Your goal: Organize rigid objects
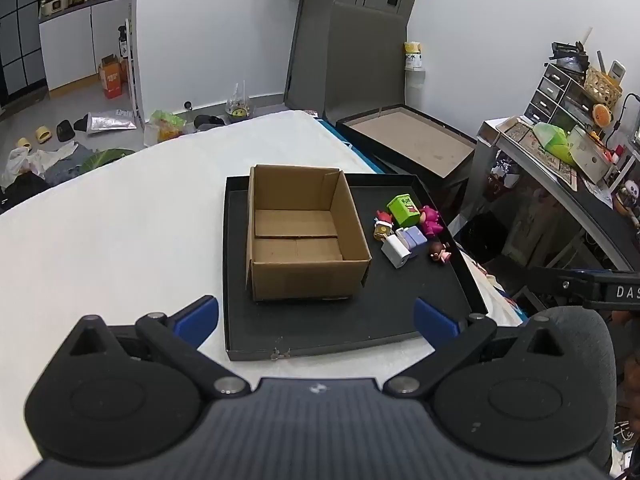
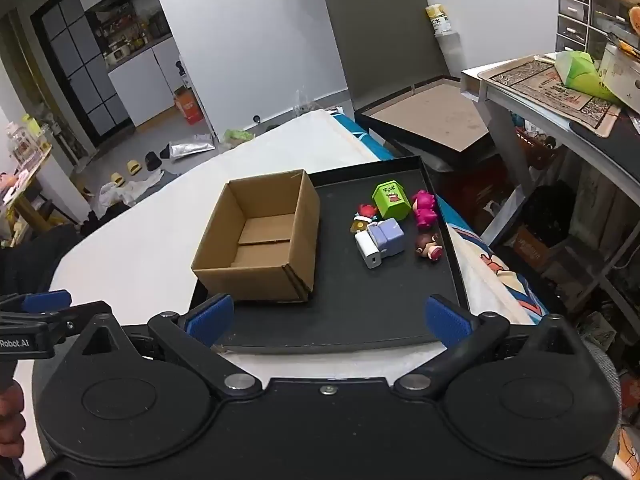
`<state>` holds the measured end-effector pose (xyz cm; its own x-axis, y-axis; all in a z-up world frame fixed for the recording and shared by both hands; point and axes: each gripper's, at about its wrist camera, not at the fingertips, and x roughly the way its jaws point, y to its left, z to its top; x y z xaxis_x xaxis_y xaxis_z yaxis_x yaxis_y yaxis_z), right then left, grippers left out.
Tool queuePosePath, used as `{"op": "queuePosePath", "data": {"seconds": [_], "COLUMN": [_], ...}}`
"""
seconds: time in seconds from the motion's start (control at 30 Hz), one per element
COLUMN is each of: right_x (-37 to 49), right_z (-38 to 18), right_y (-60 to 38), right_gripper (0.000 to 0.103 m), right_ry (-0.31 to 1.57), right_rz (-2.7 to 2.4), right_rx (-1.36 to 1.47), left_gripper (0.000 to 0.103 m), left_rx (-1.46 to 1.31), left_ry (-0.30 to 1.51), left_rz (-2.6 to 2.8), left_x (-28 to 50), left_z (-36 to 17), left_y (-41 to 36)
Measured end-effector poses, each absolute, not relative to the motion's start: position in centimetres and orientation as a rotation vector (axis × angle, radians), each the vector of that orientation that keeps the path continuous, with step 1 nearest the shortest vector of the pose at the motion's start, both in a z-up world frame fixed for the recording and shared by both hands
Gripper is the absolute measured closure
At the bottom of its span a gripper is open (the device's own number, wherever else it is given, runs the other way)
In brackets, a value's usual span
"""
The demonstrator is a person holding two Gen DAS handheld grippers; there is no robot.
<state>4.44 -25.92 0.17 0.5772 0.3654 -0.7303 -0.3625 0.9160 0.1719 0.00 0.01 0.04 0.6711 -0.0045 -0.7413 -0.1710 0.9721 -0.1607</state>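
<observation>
An empty brown cardboard box (image 1: 298, 236) (image 2: 260, 240) stands on the left part of a black tray (image 1: 400, 304) (image 2: 360, 312). To its right on the tray lie several small toys: a green block (image 1: 405, 209) (image 2: 391, 199), a pink figure (image 1: 432, 220) (image 2: 424, 208), a white charger (image 1: 396, 253) (image 2: 369, 250), a lilac block (image 1: 414, 239) (image 2: 388, 236) and a small doll head (image 1: 440, 252) (image 2: 428, 246). My left gripper (image 1: 316, 318) hovers open over the tray's near edge. My right gripper (image 2: 328, 318) is open too, with nothing between its blue pads.
The tray rests on a white table (image 1: 120, 232) (image 2: 140, 256). A second black tray with a brown base (image 1: 416, 140) (image 2: 432, 116) leans behind. A cluttered grey shelf (image 1: 560, 152) (image 2: 552, 88) stands on the right. A grey chair back (image 1: 576, 344) is close by.
</observation>
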Motion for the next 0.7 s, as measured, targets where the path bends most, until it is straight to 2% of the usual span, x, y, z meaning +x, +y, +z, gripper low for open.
{"op": "queuePosePath", "data": {"seconds": [0.7], "right_x": [3.9], "right_z": [1.6], "right_y": [-26.1], "right_gripper": [0.0], "right_ry": [0.814], "right_rz": [0.426], "right_rx": [-0.004], "left_gripper": [0.0], "left_rx": [-0.212], "left_ry": [0.785], "left_rz": [0.083], "left_x": [-0.7], "left_z": [2.0], "left_y": [-0.1]}}
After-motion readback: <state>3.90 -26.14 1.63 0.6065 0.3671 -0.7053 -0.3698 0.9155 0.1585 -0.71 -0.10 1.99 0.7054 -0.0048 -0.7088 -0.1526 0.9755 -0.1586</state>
